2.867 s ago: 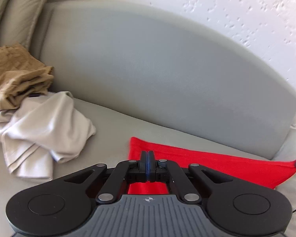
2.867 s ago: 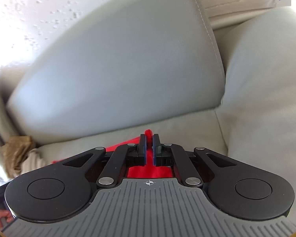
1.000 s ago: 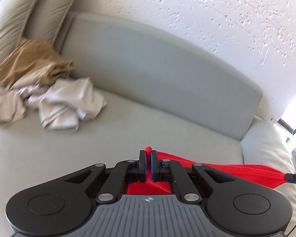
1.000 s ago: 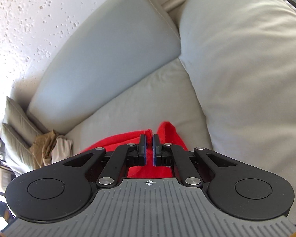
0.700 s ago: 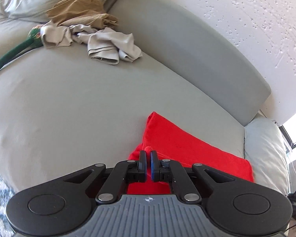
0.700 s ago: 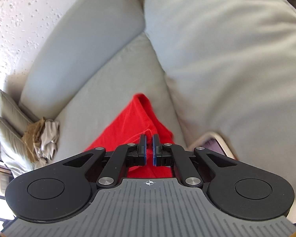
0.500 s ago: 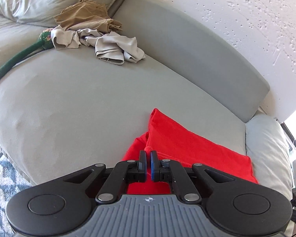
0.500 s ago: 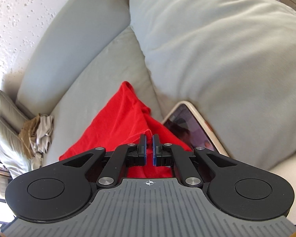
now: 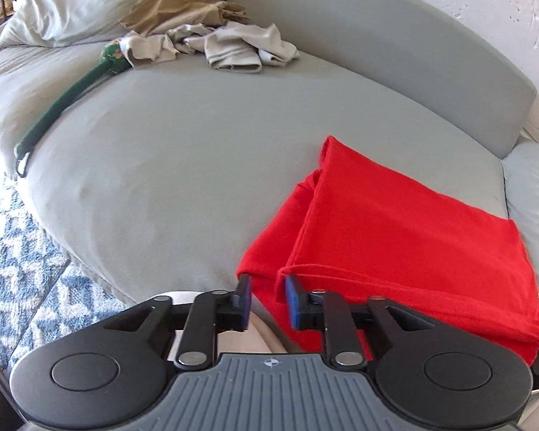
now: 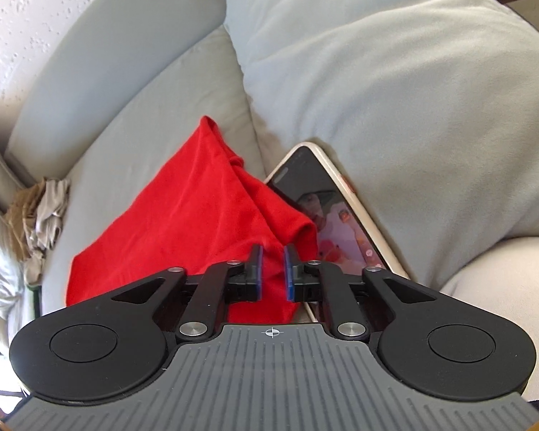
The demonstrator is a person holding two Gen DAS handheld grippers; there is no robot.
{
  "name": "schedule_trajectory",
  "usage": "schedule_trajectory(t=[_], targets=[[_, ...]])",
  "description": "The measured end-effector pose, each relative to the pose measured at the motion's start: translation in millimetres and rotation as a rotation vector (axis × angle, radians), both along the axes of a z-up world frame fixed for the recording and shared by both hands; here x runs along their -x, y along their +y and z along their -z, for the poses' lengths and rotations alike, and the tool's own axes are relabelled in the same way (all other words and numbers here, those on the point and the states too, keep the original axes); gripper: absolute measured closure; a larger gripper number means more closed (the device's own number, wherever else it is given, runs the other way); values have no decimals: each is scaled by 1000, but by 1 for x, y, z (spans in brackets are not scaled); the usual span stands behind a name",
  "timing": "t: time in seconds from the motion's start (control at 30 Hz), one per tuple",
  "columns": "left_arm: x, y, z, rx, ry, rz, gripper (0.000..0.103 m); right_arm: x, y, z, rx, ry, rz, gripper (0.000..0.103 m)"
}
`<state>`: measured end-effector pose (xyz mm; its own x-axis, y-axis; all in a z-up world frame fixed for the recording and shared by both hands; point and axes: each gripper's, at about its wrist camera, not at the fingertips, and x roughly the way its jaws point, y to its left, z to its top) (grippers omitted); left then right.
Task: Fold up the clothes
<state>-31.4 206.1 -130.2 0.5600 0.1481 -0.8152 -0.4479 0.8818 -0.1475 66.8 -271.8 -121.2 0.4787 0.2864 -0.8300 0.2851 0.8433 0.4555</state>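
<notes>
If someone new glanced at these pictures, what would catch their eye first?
The red cloth, folded on the grey sofa at its near edge. Both the left gripper and the right gripper have just been opening, letting it go. A phone lies beside it.

Two black and grey hand grippers

The left gripper (image 9: 267,298) and the right gripper (image 10: 272,273) look the same. Each has a grey ribbed plate near the camera with a small white cross-in-a-circle mark. On both sides sit black rounded wings with a big round disc. Thin black arms with shiny silver screws lead to two short black fingers (image 9: 243,296) with blue pads (image 10: 288,274) inside.
</notes>
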Motion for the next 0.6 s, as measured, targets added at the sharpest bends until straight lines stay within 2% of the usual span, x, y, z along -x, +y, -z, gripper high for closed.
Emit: schedule_trajectory(t=[0.03,0.07,0.17,0.23,0.3,0.37,0.47,0.6], targets=[[4,1,-8,-10,-28,-4,72,3,-1,-8,-3,-17,8,59],[7,0,-16,-15,-62,0,72,6,-1,-16,-3,-42,7,55],[0,-9,-29,15,-139,73,72,4,9,-35,4,-95,-43,55],[-19,-24,-25,30,-146,165,72,-6,23,-37,-2,-95,-99,55],[-41,-41,-10,39,-118,242,72,-19,40,-29,-19,-73,-156,58],[-62,-58,7,67,-80,308,72,-31,59,-16,-54,-38,-200,76],[-85,-78,32,41,-19,357,72,-48,88,4,-40,14,-245,78],[-82,-91,53,-2,90,450,72,-60,114,25,33,73,-317,75]])
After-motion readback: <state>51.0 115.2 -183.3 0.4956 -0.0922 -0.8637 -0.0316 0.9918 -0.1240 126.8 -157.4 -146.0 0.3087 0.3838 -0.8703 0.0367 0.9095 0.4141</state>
